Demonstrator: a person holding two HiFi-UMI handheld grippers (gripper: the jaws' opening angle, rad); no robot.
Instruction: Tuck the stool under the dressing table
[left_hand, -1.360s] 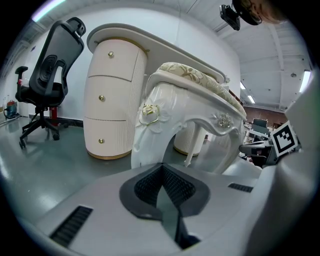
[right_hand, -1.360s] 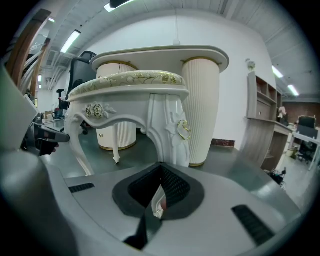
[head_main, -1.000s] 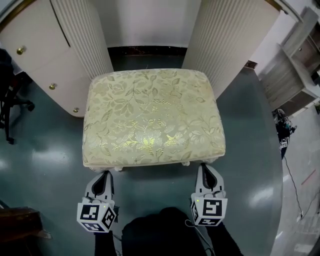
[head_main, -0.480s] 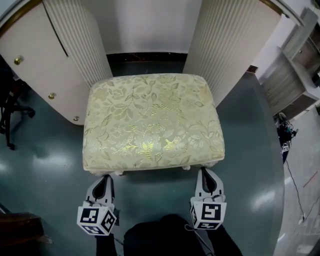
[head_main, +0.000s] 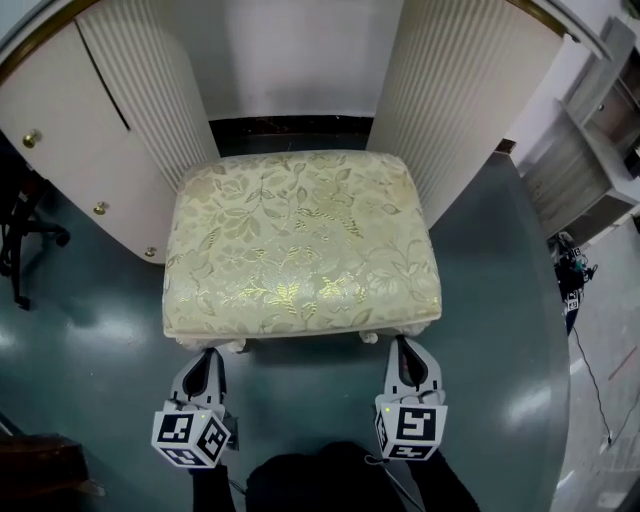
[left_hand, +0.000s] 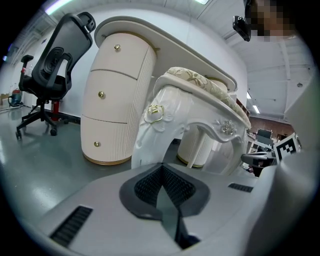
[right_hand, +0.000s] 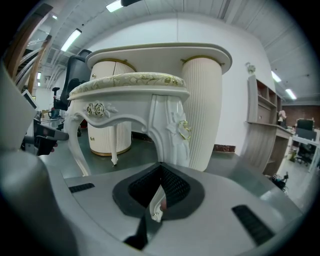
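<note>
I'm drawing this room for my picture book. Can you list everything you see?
stool: one, cream-gold leafy cushion, white carved legs, middle of the floor
dressing table: one, white, two ribbed pedestals, behind the stool
knobs: three, gold, left pedestal
office chair: one, black, far left
shelf unit: one, pale grey wood, far right
floor: dark grey-green, shiny
left gripper: one, grey, shut, at the stool's near left leg
right gripper: one, grey, shut, at the near right leg
</note>
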